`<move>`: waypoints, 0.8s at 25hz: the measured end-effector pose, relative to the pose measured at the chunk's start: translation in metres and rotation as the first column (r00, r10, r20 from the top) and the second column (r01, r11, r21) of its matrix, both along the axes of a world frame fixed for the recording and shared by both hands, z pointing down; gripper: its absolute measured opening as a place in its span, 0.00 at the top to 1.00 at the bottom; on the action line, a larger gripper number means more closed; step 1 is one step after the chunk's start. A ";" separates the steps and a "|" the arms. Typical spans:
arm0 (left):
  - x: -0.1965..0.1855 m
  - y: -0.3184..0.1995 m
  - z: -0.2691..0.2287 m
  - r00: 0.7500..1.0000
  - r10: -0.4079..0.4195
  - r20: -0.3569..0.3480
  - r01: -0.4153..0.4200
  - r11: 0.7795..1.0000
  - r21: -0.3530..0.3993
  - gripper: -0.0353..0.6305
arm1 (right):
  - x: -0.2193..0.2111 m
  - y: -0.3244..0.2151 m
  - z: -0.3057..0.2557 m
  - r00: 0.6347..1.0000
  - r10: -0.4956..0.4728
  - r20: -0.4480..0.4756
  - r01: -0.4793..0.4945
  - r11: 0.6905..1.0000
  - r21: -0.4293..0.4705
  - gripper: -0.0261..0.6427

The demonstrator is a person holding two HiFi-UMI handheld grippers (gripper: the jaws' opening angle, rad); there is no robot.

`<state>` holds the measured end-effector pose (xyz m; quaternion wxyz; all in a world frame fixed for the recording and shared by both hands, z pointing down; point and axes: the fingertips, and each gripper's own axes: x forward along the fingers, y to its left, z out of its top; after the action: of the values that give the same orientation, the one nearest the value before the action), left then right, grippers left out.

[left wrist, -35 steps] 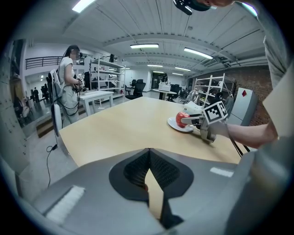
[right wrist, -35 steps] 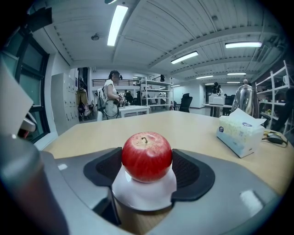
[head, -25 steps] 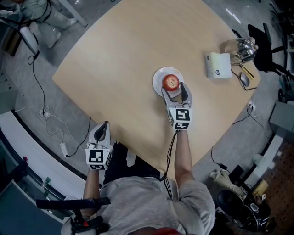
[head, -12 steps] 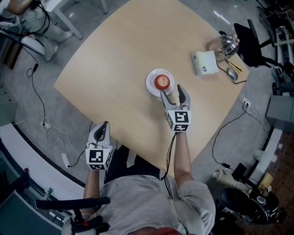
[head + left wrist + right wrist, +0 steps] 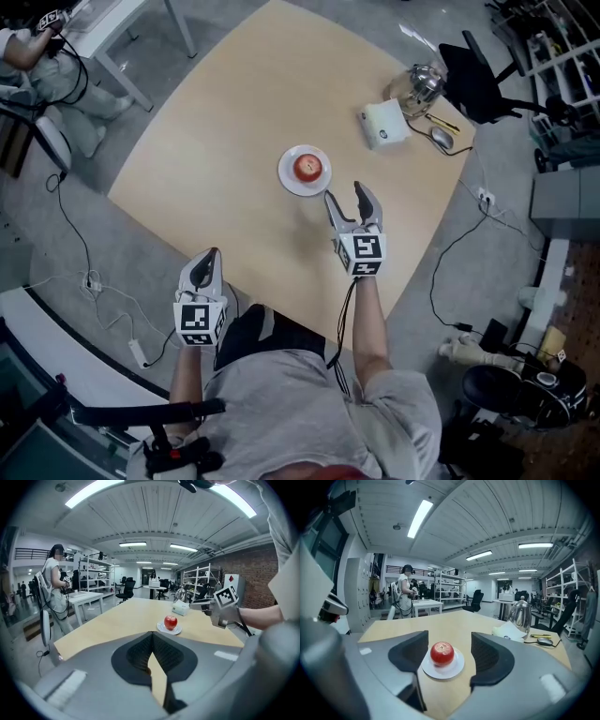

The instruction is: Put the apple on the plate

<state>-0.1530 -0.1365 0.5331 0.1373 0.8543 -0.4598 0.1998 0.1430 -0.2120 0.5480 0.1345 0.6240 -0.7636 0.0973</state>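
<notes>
1. Spreading across the head view: one pale wooden table (image 5: 234, 112) with rounded corners, set on a grey floor trailed with cables.
2. Seen beyond it from the gripper views: an open workshop with strip lights (image 5: 419, 517) on a ribbed ceiling, metal shelving (image 5: 450, 590) and a brick wall (image 5: 255, 573).
3. Sitting upright on the single white plate (image 5: 289, 180) near the table's middle: the one red apple (image 5: 307, 167).
4. Counted at the far right corner: one metal kettle (image 5: 419, 82), one white box (image 5: 384, 123), one computer mouse (image 5: 441, 139) and one yellow pen (image 5: 442, 123); just off that corner, one black chair (image 5: 473, 75).
5. Held above the table near the plate but clear of it: the right gripper (image 5: 344, 191), jaws apart after just closing a little, nothing between them, with apple and plate framed in the gap farther ahead.
6. Poised at the table's near edge, well apart from the plate: the left gripper (image 5: 213, 255), jaws pressed together at the tips and clasping nothing.
7. Standing far off beside a small white table (image 5: 86, 597): one other person (image 5: 54, 585), too distant for detail.
8. Cut off at the bottom of the head view: the wearer's head and legs; too small to read, any print on the box; hard to sort out, the dark clutter on the floor at lower right.
</notes>
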 end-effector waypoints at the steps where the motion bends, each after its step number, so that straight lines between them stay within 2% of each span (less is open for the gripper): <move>1: 0.001 0.000 -0.004 1.000 0.010 -0.002 -0.010 1.000 0.010 0.92 | 0.001 0.006 -0.004 1.000 0.010 0.000 -0.010 1.000 0.003 0.53; 10: 0.020 -0.001 -0.039 0.995 0.097 -0.036 -0.093 0.991 0.096 0.92 | 0.008 0.060 -0.039 0.996 0.092 0.013 -0.092 0.995 0.037 0.57; 20: 0.046 0.020 -0.077 0.977 0.202 -0.066 -0.190 0.969 0.158 0.92 | 0.015 0.125 -0.078 0.983 0.180 0.019 -0.181 0.980 0.083 0.64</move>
<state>-0.1068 -0.1169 0.4562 0.0703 0.9109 -0.3808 0.1422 0.1582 -0.0875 0.4697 0.0943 0.6952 -0.7080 0.0805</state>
